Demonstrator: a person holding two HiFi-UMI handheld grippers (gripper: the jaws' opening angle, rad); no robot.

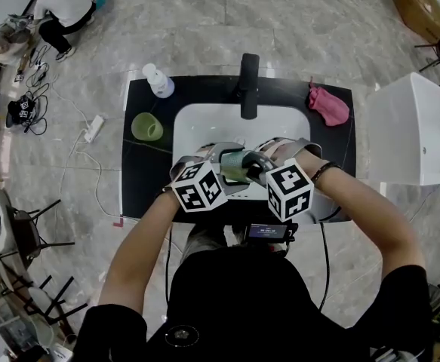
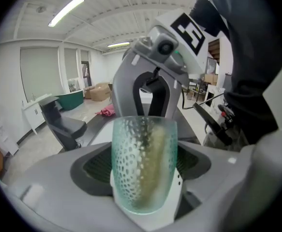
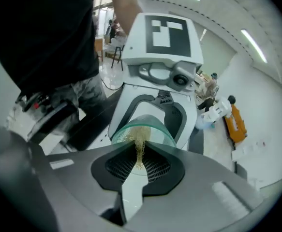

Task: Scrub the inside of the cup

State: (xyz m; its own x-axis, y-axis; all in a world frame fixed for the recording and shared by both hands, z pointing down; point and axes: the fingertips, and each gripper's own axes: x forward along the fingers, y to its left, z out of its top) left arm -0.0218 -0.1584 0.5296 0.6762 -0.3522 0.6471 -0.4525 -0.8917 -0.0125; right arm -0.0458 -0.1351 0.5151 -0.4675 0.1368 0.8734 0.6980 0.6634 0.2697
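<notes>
Where the grey stone floor [image 1: 227, 21] gives way, a black surface [image 1: 140, 179] carries a white sink [image 1: 204, 119], and a white box-like unit [image 1: 416, 127] stands just beside the surface on its right. The person in the black top leans over the near edge with both forearms reaching in above the sink.

The left gripper [image 1: 218, 161] and the right gripper [image 1: 269, 157] meet nose to nose over the basin, each with its marker cube turned up. A dark faucet [image 1: 248, 85] stands at the back rim of the sink. A pink cloth [image 1: 329, 105] lies bunched on the back right corner of the surface. On the left side are a white bottle [image 1: 158, 81] at the back and a green cup [image 1: 147, 127] lying nearer the front, well apart from the grippers.

The glass cup [image 2: 144, 163], pale teal with a dimpled wall, is held above the sink between the two grippers. The left gripper's fingers are spread wide and clamped on its sides, base toward that gripper and mouth toward the other. The right gripper's fingers are pressed together on a tan fibrous scrubbing pad [image 3: 140, 146], which runs from their tips into the mouth of the glass cup and shows through the wall as a yellowish band.
</notes>
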